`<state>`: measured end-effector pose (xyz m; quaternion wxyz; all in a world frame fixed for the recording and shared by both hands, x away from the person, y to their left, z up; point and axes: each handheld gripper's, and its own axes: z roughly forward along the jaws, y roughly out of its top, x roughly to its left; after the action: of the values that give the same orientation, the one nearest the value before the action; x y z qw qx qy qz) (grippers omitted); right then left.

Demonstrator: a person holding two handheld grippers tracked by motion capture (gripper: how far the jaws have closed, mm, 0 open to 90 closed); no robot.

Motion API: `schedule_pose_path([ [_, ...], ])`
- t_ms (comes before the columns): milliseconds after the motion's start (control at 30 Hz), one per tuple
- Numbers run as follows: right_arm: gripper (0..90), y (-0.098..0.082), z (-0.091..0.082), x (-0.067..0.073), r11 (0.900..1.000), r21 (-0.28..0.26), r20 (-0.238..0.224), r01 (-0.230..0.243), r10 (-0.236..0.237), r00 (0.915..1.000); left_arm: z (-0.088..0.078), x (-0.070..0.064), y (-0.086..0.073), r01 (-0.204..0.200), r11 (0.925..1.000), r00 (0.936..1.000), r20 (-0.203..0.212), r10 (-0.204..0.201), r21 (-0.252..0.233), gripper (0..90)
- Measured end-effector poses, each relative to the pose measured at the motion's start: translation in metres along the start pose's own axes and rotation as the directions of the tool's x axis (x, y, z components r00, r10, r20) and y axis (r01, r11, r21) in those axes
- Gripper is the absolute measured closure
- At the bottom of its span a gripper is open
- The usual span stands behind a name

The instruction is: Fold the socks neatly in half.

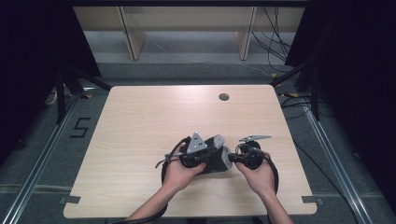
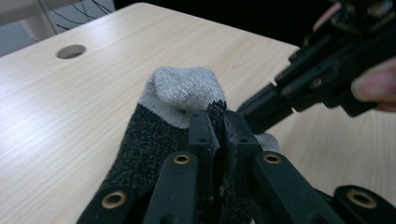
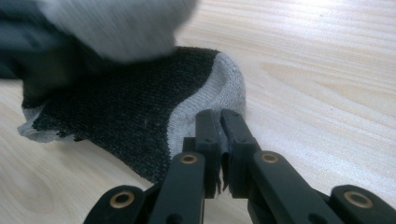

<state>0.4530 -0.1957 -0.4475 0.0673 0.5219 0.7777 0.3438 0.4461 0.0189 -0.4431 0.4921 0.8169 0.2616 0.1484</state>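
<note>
Wooden table (image 1: 140, 130) bears a sock (image 1: 217, 158), pinched by both grippers (image 1: 223, 157).

So the sock (image 1: 215, 158) sits on the table (image 1: 140, 121), a bit right of the middle and closer to the near edge than the far one. The left gripper (image 1: 211, 156) comes onto it from its left side, the right gripper (image 1: 229, 158) from its right, so the sock ends up between the two, jaws clamped on the fabric at both ends. A round hole (image 1: 223, 97) is in the tabletop well behind all that, close to the far edge, right of centre.
</note>
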Motion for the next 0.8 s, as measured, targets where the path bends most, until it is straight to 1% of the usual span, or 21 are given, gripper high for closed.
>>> schedule_pose_path([
  [33, 86.5, 0.001, -0.001, 0.000, 1.000, 0.019, 0.001, -0.001, 0.000, 1.0000, 0.002, -0.002, -0.002, -0.005, 0.9999, 0.9999, 0.009, 0.005, 0.010, 82.4],
  [67, 86.5, 0.000, 0.000, 0.000, 0.999, 0.027, 0.003, -0.019, 0.019, 0.9998, 0.005, -0.004, -0.004, -0.012, 0.9999, 0.9998, 0.017, 0.012, 0.009, 82.4],
  [100, 86.5, 0.000, 0.000, -0.001, 0.999, 0.028, 0.003, -0.018, 0.018, 0.9998, 0.006, -0.005, -0.006, -0.013, 0.9999, 0.9995, 0.028, 0.012, 0.011, 82.4],
  [133, 86.5, 0.000, 0.001, -0.002, 1.000, 0.017, 0.004, -0.004, 0.004, 1.0000, 0.007, -0.007, -0.007, -0.014, 0.9996, 0.9993, 0.034, 0.013, 0.024, 82.4],
  [167, 86.5, 0.000, 0.003, -0.003, 1.000, -0.010, -0.008, 0.014, -0.014, 0.9999, 0.008, -0.007, -0.009, -0.017, 0.9996, 0.9989, 0.045, 0.016, 0.022, 82.3],
  [200, 86.5, 0.000, 0.003, -0.003, 1.000, 0.004, 0.008, 0.001, -0.001, 1.0000, 0.008, -0.008, -0.010, -0.016, 0.9997, 0.9986, 0.051, 0.015, 0.020, 82.3],
  [233, 86.6, 0.000, 0.002, -0.002, 1.000, 0.021, 0.001, -0.023, 0.023, 0.9997, 0.009, -0.008, -0.011, -0.024, 0.9996, 0.9983, 0.053, 0.023, 0.014, 82.3],
  [300, 86.7, 0.000, 0.002, -0.002, 1.000, 0.019, 0.012, -0.024, 0.024, 0.9996, 0.009, -0.009, -0.012, -0.024, 0.9997, 0.9978, 0.062, 0.023, 0.011, 82.2],
  [333, 86.7, 0.000, 0.002, -0.002, 1.000, 0.023, 0.021, -0.021, 0.021, 0.9996, 0.009, -0.009, -0.013, -0.038, 0.9992, 0.9972, 0.065, 0.037, 0.009, 82.2],
  [367, 86.7, 0.000, 0.002, 0.000, 0.999, 0.031, -0.012, -0.043, 0.044, 0.9990, 0.009, -0.009, -0.014, -0.049, 0.9986, 0.9960, 0.076, 0.048, 0.018, 82.1],
  [400, 86.8, 0.000, 0.004, -0.003, 1.000, -0.006, -0.001, 0.005, -0.005, 1.0000, 0.010, -0.009, -0.015, -0.045, 0.9989, 0.9956, 0.083, 0.044, 0.013, 82.1],
  [433, 86.8, 0.000, 0.003, -0.004, 1.000, -0.007, 0.014, 0.026, -0.026, 0.9996, 0.009, -0.009, -0.016, -0.047, 0.9988, 0.9958, 0.079, 0.045, 0.018, 82.1],
  [500, 86.8, 0.001, 0.004, -0.005, 1.000, 0.008, 0.012, 0.026, -0.026, 0.9996, 0.010, -0.009, -0.018, -0.050, 0.9986, 0.9952, 0.085, 0.049, 0.018, 82.1],
  [533, 86.8, 0.001, 0.005, -0.005, 1.000, -0.002, 0.003, 0.019, -0.019, 0.9998, 0.010, -0.009, -0.019, -0.055, 0.9982, 0.9949, 0.086, 0.053, 0.022, 82.1],
  [567, 86.7, 0.001, 0.004, -0.005, 1.000, -0.005, -0.005, 0.019, -0.019, 0.9998, 0.011, -0.009, -0.020, -0.060, 0.9978, 0.9931, 0.103, 0.056, 0.029, 82.0],
  [600, 86.5, 0.000, 0.004, -0.004, 1.000, -0.007, -0.007, -0.010, 0.010, 0.9999, 0.012, -0.010, -0.022, -0.072, 0.9967, 0.9928, 0.098, 0.068, 0.036, 81.8],
  [633, 86.2, 0.000, 0.004, -0.004, 1.000, 0.001, -0.001, -0.016, 0.016, 0.9999, 0.013, -0.011, -0.024, -0.072, 0.9963, 0.9924, 0.103, 0.067, 0.045, 81.6],
  [667, 85.6, 0.001, 0.004, -0.006, 1.000, -0.001, 0.000, -0.004, 0.004, 1.0000, 0.014, -0.012, -0.025, -0.077, 0.9953, 0.9917, 0.108, 0.070, 0.059, 81.1],
  [700, 84.3, 0.001, 0.003, -0.003, 0.999, 0.020, 0.001, -0.041, 0.041, 0.9991, 0.015, -0.012, -0.026, -0.079, 0.9949, 0.9916, 0.108, 0.072, 0.063, 80.6],
  [733, 81.8, 0.001, 0.003, -0.003, 0.999, 0.015, -0.003, -0.041, 0.041, 0.9992, 0.017, -0.013, -0.027, -0.075, 0.9953, 0.9921, 0.105, 0.068, 0.062, 80.3],
  [800, 78.3, 0.003, 0.002, -0.006, 1.000, -0.019, 0.002, -0.014, 0.014, 0.9999, 0.017, -0.012, -0.027, -0.068, 0.9957, 0.9936, 0.094, 0.062, 0.063, 80.2],
])
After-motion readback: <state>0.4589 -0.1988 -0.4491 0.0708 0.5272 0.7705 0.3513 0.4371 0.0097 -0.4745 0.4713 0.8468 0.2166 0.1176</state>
